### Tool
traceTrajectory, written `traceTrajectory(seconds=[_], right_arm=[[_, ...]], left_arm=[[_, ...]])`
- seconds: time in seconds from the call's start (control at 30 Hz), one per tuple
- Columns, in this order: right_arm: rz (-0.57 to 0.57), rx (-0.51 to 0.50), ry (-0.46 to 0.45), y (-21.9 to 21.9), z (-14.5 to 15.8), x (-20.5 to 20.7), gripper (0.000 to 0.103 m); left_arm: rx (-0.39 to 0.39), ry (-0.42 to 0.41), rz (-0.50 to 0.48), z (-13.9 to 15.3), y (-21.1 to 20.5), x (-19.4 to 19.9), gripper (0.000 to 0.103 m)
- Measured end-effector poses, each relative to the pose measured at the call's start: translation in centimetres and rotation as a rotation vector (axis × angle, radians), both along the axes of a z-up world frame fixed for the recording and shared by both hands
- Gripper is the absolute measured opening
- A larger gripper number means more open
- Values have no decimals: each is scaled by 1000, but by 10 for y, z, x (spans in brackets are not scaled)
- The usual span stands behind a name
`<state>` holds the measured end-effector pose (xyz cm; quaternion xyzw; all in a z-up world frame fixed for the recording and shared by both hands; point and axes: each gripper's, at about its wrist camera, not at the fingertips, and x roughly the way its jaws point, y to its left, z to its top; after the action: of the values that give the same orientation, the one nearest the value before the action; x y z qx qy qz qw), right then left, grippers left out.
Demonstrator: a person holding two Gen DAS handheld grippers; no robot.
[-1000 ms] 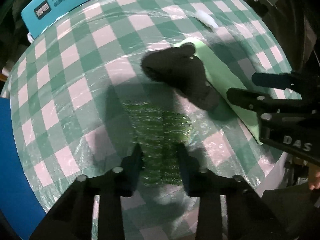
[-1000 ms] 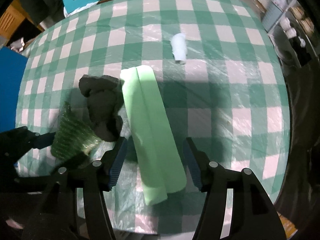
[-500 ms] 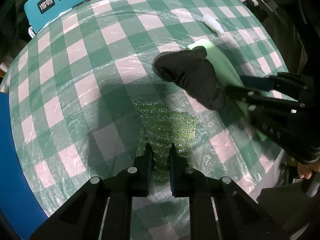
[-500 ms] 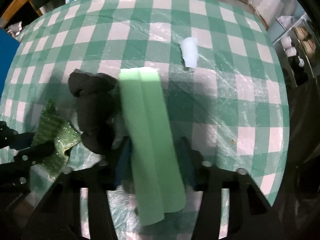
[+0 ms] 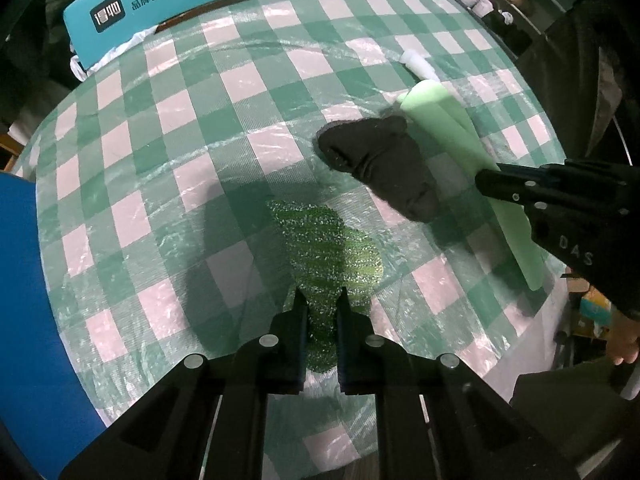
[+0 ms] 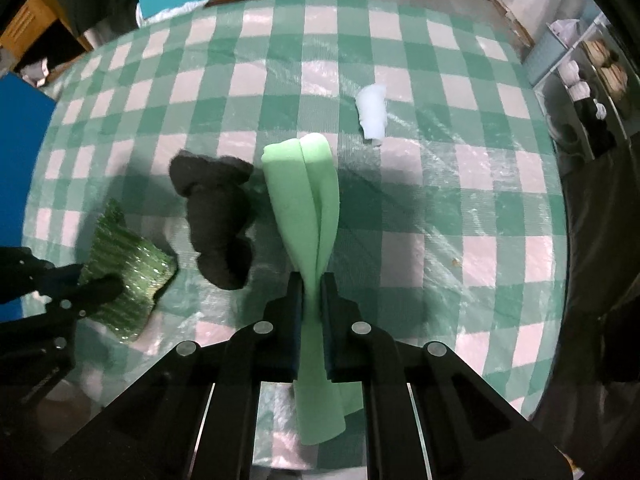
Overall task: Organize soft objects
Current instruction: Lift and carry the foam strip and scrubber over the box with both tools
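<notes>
Left gripper [image 5: 322, 304]: closed onto the near edge of a glittery green scouring cloth [image 5: 328, 256]; the rest of the cloth lies on the table.

Right gripper [image 6: 314, 292]: clamped across a light green foam sheet [image 6: 304, 196], folded double and squeezed thin between the fingers; its far end fans out above the tablecloth, its near end hangs past the fingers.

Black plush item [image 6: 218, 220]: lying on the table between scouring cloth and foam sheet, just beside the foam.

White foam piece [image 6: 372, 114]: lying alone on the table beyond the green foam, apart from it.

Table [image 6: 440, 184]: round, covered in green-and-white checked cloth under clear plastic.

Teal sign with white lettering [image 5: 168, 0]: at the table's far edge.
</notes>
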<state>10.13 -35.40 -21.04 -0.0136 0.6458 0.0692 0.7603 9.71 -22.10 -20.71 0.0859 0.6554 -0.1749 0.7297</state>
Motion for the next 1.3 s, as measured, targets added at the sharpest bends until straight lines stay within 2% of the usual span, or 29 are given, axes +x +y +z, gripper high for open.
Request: traceTrajectory(seconds=[0.43,0.93,1.3], right_arm=[[-12,53,-64,-8,57,-14,8],[54,89,-149,34,103,-22,8],[109,109,-184,63,125,-21,8]], left_arm=[[25,-92,15,38,16,-13,11],[54,-179,61,80,54,-26,11],[75,-238,90,106,83,-35,11]])
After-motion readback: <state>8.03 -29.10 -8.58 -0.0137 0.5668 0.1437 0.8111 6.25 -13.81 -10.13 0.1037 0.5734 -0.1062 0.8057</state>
